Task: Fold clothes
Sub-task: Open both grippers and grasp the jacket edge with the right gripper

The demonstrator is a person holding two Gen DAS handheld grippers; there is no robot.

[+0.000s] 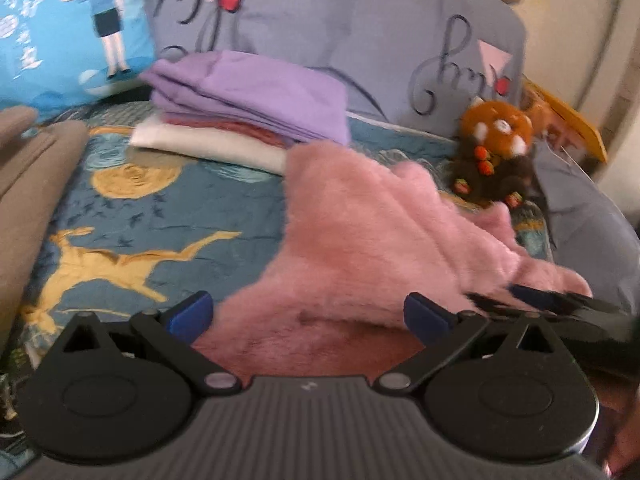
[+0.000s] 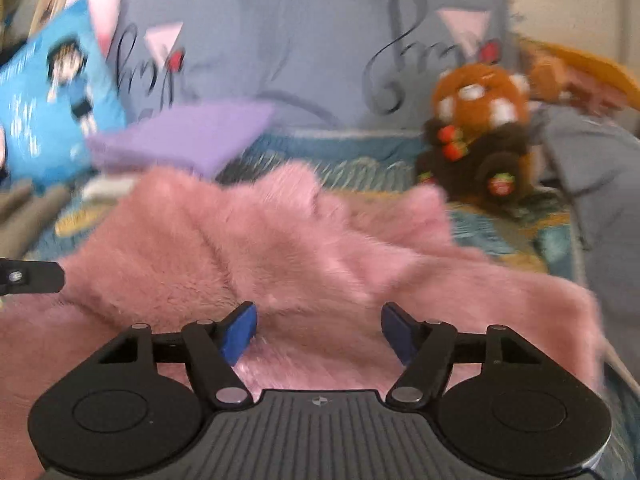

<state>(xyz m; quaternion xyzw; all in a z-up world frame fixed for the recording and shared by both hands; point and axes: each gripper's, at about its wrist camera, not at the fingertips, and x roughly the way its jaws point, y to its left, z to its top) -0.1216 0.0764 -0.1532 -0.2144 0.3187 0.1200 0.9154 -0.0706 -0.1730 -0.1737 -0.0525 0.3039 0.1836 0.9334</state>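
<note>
The fleece garment [image 1: 360, 224] is spread on the bedspread [image 1: 160, 216], and every place is given from it. Behind it and to its left, a stack of folded clothes [image 1: 244, 108] is set on the bedspread. Further left, behind that stack, a printed cushion [image 1: 68, 28] is propped. Directly behind the garment, large pillows [image 1: 360, 40] are stood upright. Behind it and to the right, a plush toy [image 1: 496, 148] is seated before the pillows. At the far left, another folded cloth [image 1: 32, 168] is seen.
</note>
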